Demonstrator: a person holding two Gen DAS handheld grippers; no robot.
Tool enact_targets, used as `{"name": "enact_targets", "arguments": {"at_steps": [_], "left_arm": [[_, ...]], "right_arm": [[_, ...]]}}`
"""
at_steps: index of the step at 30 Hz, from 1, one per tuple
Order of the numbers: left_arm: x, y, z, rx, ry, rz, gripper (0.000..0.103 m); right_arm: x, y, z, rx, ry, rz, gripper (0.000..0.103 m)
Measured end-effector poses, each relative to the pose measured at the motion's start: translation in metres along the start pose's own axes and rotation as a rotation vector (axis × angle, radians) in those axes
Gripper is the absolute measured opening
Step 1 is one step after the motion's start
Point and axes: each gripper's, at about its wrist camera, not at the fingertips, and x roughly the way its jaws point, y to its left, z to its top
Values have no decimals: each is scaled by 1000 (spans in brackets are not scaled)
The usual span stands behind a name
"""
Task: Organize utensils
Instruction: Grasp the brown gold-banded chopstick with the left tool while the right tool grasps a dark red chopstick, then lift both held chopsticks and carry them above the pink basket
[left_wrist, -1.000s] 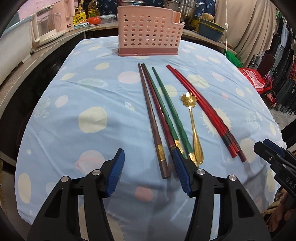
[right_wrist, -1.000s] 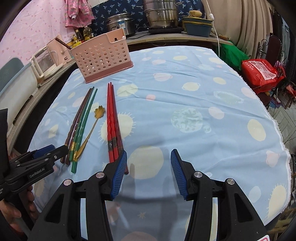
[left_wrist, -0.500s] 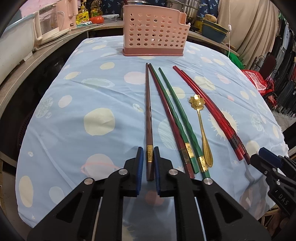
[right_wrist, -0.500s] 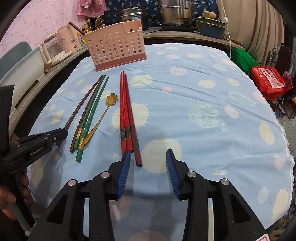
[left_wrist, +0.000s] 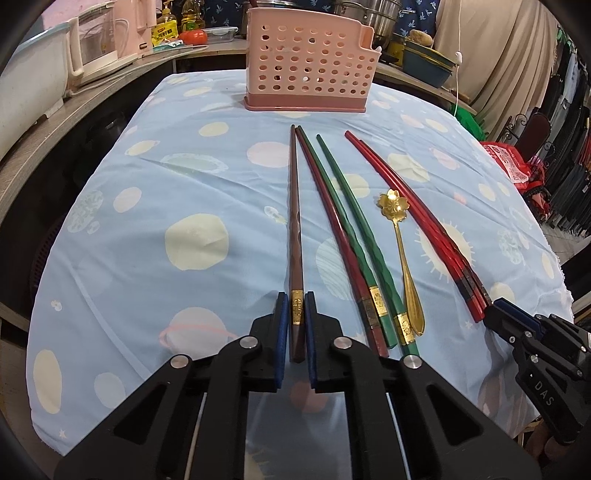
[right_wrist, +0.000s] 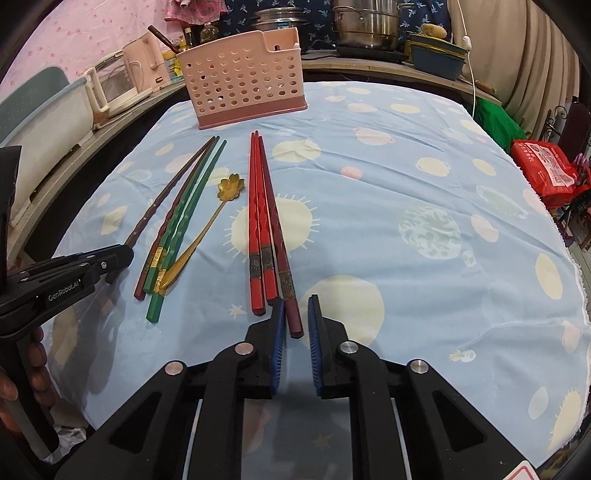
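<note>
Currently the brown chopstick (left_wrist: 295, 236) lies on the blue tablecloth (left_wrist: 155, 206), its banded end clamped by the left gripper (left_wrist: 296, 306). Beside it, the right gripper (right_wrist: 295, 314) is closing around a dark red chopstick (right_wrist: 275, 229), its right pad still clear. Beyond stands the pink basket (left_wrist: 310, 62).
</note>
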Motion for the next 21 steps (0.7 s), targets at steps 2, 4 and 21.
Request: {"name": "enact_targets", "arguments": {"at_steps": [2,4,21], "left_arm": [[0,0,0,0,1,2,8],[0,0,0,0,1,0,8],[-41,1,8,-15,-58,-6,7]], "right_arm": [[0,0,1,1,-2,5,9],[0,-1,1,6,-1,11,9],[-46,-14,16,62,-107,57,7]]}}
